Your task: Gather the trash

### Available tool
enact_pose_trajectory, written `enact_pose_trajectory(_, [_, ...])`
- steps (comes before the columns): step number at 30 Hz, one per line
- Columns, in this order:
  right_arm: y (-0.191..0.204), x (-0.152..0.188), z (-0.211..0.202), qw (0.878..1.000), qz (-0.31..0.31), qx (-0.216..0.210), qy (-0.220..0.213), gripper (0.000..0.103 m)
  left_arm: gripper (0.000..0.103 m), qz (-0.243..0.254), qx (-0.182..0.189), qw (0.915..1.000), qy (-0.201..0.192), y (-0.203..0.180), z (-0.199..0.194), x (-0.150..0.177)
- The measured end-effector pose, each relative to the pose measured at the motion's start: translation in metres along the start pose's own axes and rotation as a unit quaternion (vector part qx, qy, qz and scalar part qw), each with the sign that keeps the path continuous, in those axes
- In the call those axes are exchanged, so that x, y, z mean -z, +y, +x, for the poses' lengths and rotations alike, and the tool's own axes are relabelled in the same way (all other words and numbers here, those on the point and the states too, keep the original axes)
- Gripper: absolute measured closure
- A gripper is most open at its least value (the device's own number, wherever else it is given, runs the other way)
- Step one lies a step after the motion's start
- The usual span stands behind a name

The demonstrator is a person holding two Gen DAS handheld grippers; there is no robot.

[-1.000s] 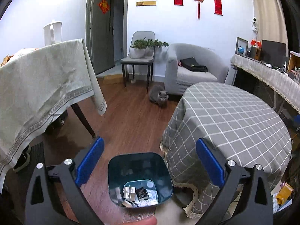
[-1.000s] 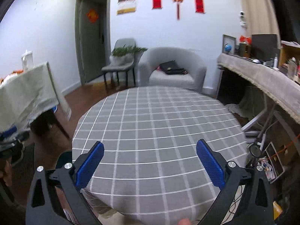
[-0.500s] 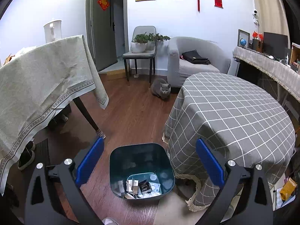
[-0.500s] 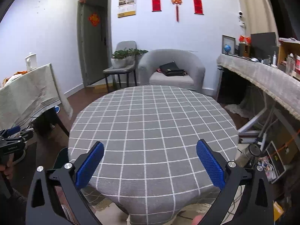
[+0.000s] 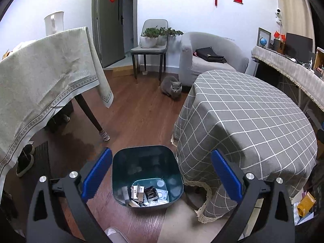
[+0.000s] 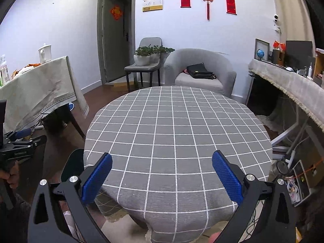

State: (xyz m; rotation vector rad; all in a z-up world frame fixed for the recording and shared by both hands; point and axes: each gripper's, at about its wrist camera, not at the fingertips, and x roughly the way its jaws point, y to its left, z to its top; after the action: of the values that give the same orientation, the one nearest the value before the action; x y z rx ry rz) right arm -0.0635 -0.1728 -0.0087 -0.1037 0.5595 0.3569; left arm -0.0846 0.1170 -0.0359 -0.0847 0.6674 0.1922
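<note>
Above teal bin [image 5: 129,162], left gripper [image 5: 161,174] angled down, jaws spread, empty; right gripper [image 6: 161,179] level over checked table [image 6: 178,125], jaws spread.

- Left tool [image 5: 161,171] has risen and drawn back from the dark teal plastic trash bin [image 5: 146,162];
- Right tool [image 6: 161,179] has lifted above the grey checked round table [image 6: 178,125]

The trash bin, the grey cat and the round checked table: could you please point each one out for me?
trash bin [image 5: 144,151]: left wrist view, on its far inner wall.
grey cat [image 5: 171,87]: left wrist view, on its body.
round checked table [image 6: 178,125]: right wrist view, on the bare tablecloth top.
</note>
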Motion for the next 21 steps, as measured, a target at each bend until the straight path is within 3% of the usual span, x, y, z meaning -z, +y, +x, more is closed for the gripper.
enact_pose_trajectory(21, [0.0035,0.0016,0.0022,1.000,-0.003,-0.001,0.003,0.003,0.003,-0.006,0.005,0.9999,0.012,0.0018,0.0038,0.0021])
